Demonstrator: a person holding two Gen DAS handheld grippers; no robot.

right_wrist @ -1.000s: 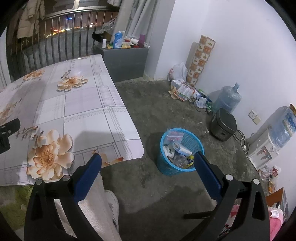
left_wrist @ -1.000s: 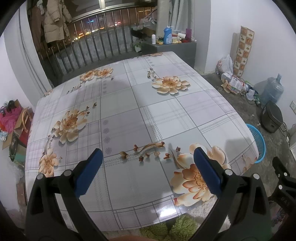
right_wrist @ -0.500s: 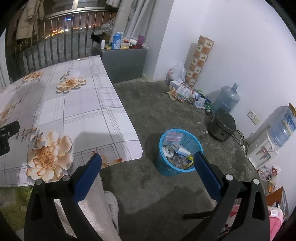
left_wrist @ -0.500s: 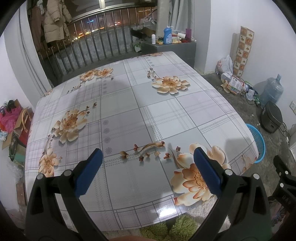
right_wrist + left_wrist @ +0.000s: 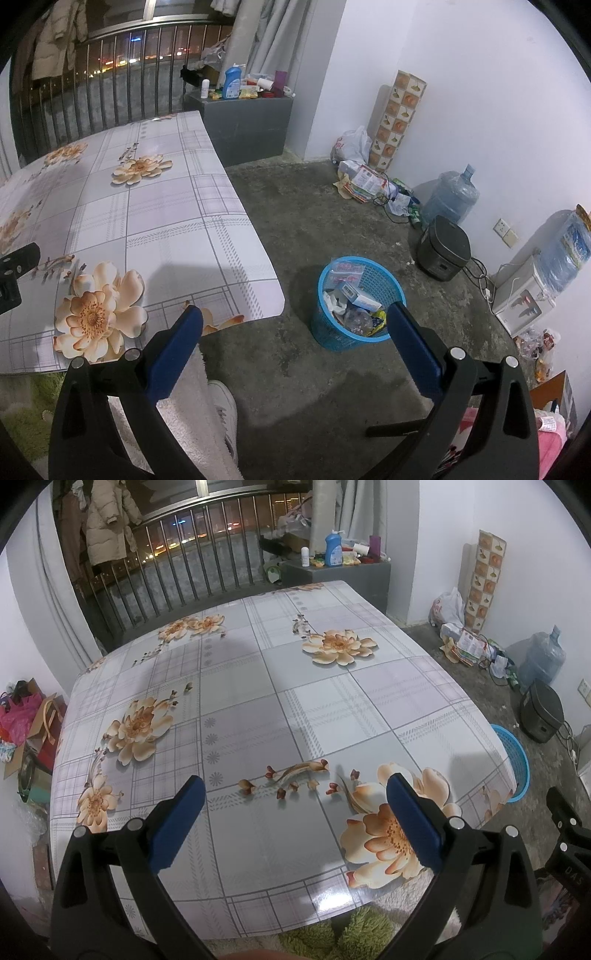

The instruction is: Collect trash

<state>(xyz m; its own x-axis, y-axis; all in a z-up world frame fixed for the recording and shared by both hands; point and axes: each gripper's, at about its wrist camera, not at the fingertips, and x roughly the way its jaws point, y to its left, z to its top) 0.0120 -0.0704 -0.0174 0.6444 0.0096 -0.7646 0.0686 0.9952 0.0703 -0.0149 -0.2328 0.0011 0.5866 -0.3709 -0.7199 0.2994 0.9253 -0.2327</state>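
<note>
Little had changed over the last second. The left gripper (image 5: 295, 805) stayed above the near edge of the table (image 5: 332, 709), jaws spread wide with nothing between them, its view of the flowered cloth all but identical to the one a moment earlier. The right gripper (image 5: 295, 332) was likewise released and empty, and had drifted only slightly, so that the blue basket (image 5: 356, 306) on the concrete floor sat a touch nearer the middle of its view, just off the table's right corner.

The trash itself lay in that basket: a small carton, a crumpled clear bottle and some wrappers, heaped close to the rim. The tabletop showed nothing loose on it in either view. To my eye that meant the collecting was finished or nearly so, and both grippers were idling rather than reaching.

Farther right, against the wall, papers and bags (image 5: 364, 177) lay scattered on the floor; whether those counted as trash I could not tell.
</note>
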